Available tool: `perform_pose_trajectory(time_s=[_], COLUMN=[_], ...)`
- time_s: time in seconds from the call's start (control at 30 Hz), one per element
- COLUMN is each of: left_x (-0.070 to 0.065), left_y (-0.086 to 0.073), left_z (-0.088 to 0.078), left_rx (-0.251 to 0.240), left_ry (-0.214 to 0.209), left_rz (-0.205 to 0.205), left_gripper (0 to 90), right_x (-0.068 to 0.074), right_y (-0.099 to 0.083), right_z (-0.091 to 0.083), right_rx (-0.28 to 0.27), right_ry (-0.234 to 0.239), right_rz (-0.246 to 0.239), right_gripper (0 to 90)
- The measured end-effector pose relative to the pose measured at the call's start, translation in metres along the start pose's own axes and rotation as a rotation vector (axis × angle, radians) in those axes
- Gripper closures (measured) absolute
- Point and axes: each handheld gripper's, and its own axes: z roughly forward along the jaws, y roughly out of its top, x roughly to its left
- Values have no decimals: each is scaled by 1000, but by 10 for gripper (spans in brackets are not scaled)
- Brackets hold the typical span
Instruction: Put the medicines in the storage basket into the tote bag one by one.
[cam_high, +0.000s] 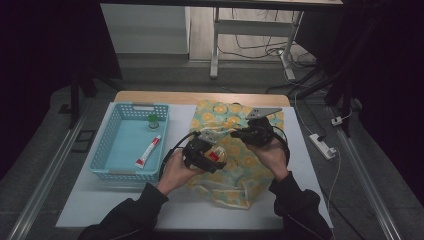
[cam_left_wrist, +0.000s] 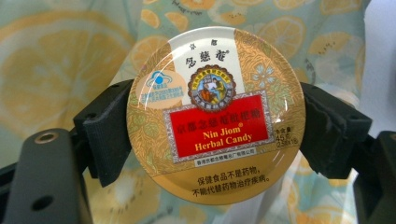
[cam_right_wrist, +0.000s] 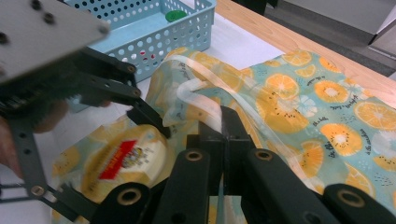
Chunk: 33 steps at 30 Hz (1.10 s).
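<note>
High view: fixed above the person's side, facing forward and down, far enough to take in the whole desk (cam_high: 310, 165) to its far edge. Left gripper view: rides between its own jaws, very close on a candy tin (cam_left_wrist: 215, 114) over the printed bag (cam_left_wrist: 60, 70). Right gripper view: low, close, facing the basket (cam_right_wrist: 154, 32) at the far left corner. All three share tin and bag.

Blue basket at the left of the surface

In the basket (cam_high: 112, 131) lie a red-and-white tube (cam_high: 148, 151) and a green-capped bottle (cam_high: 153, 121), apart.
</note>
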Motion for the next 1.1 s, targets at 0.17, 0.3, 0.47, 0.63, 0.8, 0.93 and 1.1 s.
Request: perform_pose_trajectory(time_s=[0.17,0.3,0.47,0.63,0.8,0.93,1.1], left_x=[3,6,11,18,22,24,25], left_y=[4,5,4,3,3,1,1], left_z=[12,22,34,44,54,61,69], left_rx=[-4,-5,-8,-11,3,17,25], left_ry=[-1,3,14,24,31,44,63], left_rz=[2,2,-9,-23,-21,-12,-6], left_gripper=[203,203,203,203,203,202,202], right_x=[0,0,0,-1,-1,-2,-3], right_y=[0,0,0,-1,-2,-3,-4], right_z=[0,0,1,2,3,4,7], right_rx=[0,2,5,6,9,15,25], right_ry=[-2,-3,-5,-11,-13,-15,-17], right_rz=[1,-1,-4,-5,-3,-3,-2], right_gripper=[893,893,893,893,893,893,892])
